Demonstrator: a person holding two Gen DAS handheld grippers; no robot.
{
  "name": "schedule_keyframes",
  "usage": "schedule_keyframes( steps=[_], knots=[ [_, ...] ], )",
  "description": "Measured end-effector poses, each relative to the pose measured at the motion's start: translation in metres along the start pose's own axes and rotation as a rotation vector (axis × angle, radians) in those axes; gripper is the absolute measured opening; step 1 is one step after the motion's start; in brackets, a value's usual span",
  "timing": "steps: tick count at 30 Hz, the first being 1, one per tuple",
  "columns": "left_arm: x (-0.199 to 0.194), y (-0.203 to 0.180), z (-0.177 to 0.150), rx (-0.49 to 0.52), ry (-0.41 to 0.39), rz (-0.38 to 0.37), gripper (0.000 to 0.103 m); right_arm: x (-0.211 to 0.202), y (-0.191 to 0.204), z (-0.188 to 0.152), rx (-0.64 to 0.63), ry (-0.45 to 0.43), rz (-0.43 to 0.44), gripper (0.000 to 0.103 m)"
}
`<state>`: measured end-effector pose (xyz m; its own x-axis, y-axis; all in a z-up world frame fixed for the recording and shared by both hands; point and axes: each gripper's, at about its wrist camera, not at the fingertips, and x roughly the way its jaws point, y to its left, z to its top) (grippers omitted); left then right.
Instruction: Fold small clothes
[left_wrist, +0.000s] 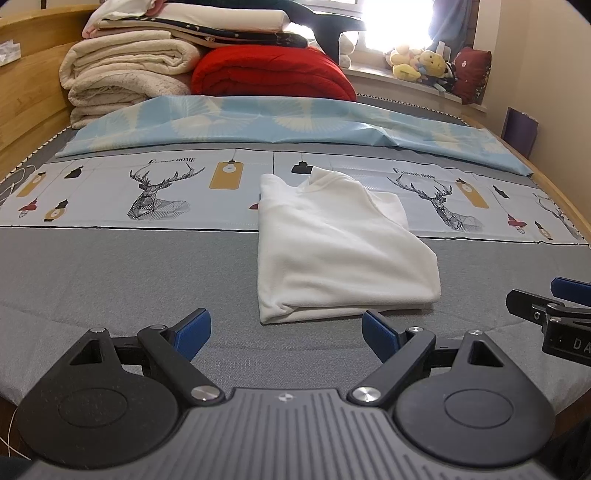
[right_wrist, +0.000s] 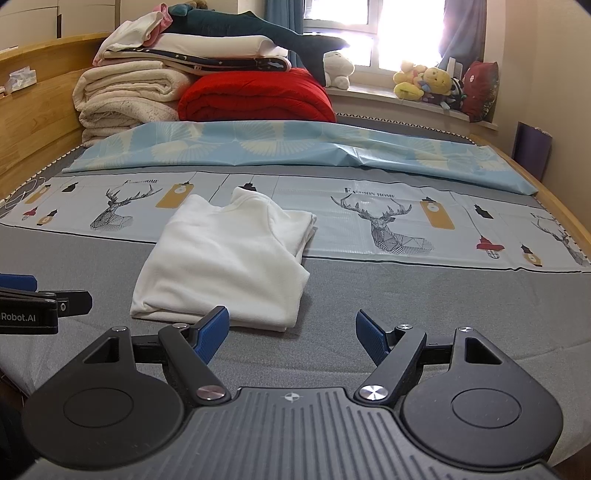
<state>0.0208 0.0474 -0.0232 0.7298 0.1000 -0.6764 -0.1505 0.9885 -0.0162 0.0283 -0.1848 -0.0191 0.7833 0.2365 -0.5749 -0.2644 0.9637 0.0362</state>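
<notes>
A small white top (left_wrist: 332, 247) lies folded on the grey bed sheet (left_wrist: 129, 273), its collar toward the far side. It also shows in the right wrist view (right_wrist: 225, 262). My left gripper (left_wrist: 286, 334) is open and empty, just in front of the top's near edge. My right gripper (right_wrist: 291, 334) is open and empty, near the top's right front corner, with its left pad (right_wrist: 212, 332) close to the hem. The right gripper shows at the right edge of the left wrist view (left_wrist: 554, 306); the left gripper shows at the left edge of the right wrist view (right_wrist: 40, 306).
A deer-print cloth (left_wrist: 159, 192) and a light blue sheet (left_wrist: 280, 122) lie across the bed behind the top. Folded blankets (left_wrist: 122, 77) and a red quilt (left_wrist: 269, 70) are stacked at the head. A wooden bed frame (left_wrist: 29, 110) runs along the left. Plush toys (left_wrist: 417, 62) sit on the windowsill.
</notes>
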Motion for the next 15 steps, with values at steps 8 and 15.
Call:
schedule_keyframes(
  steps=[8,15],
  knots=[
    [-0.0001,-0.0012,-0.0001,0.002,-0.003,-0.002,0.092,-0.0003,0.0004,-0.0014,-0.004,0.001,0.003,0.077],
    [0.0005,-0.0017,0.0001,0.004,-0.001,-0.003,0.092,0.0,-0.0002,-0.0022,-0.005,0.001,0.006,0.077]
  ],
)
